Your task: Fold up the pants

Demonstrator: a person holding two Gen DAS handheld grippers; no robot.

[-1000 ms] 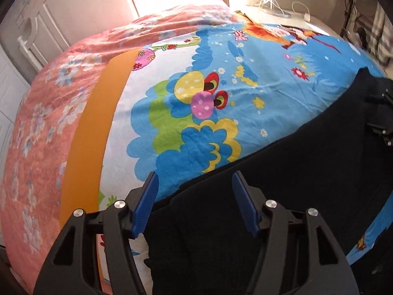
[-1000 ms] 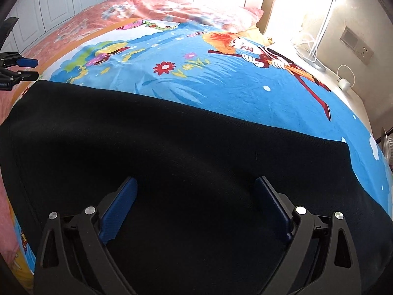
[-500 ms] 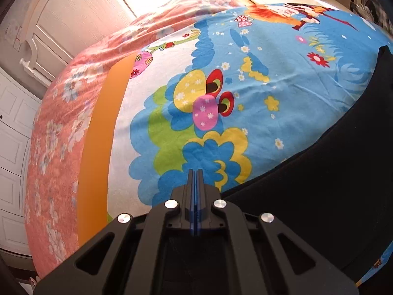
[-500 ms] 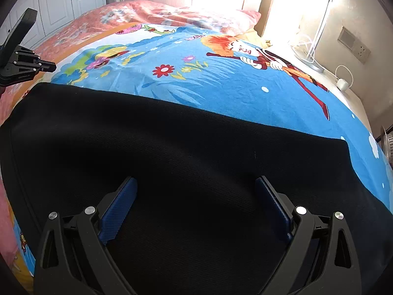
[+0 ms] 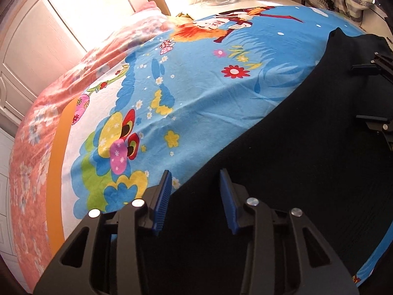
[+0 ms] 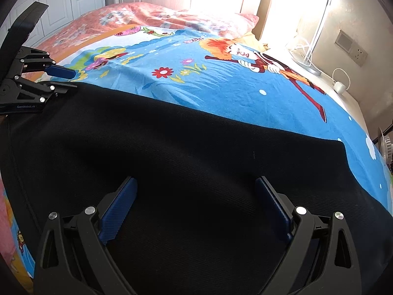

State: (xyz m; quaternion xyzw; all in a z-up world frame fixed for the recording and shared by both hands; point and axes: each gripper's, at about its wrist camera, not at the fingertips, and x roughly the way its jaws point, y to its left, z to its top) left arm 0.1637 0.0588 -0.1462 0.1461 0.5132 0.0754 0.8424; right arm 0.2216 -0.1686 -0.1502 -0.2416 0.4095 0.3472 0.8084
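Black pants [image 6: 196, 172] lay flat on a cartoon-print bedsheet [image 6: 233, 86]. The right gripper [image 6: 194, 206] gaped wide above them; the left gripper [image 5: 194, 196], partly parted and empty, sat over their nine-o'clock edge.

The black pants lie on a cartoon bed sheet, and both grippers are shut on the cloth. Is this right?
Not quite. Both grippers are open: the left gripper and the right gripper have their jaws apart over the black pants, as each wrist view shows. The pants do lie on the cartoon bed sheet.

The black pants [image 6: 196, 162] run off the right-wrist view's bottom edge; the bedsheet [image 6: 221, 88] beneath them is hidden.
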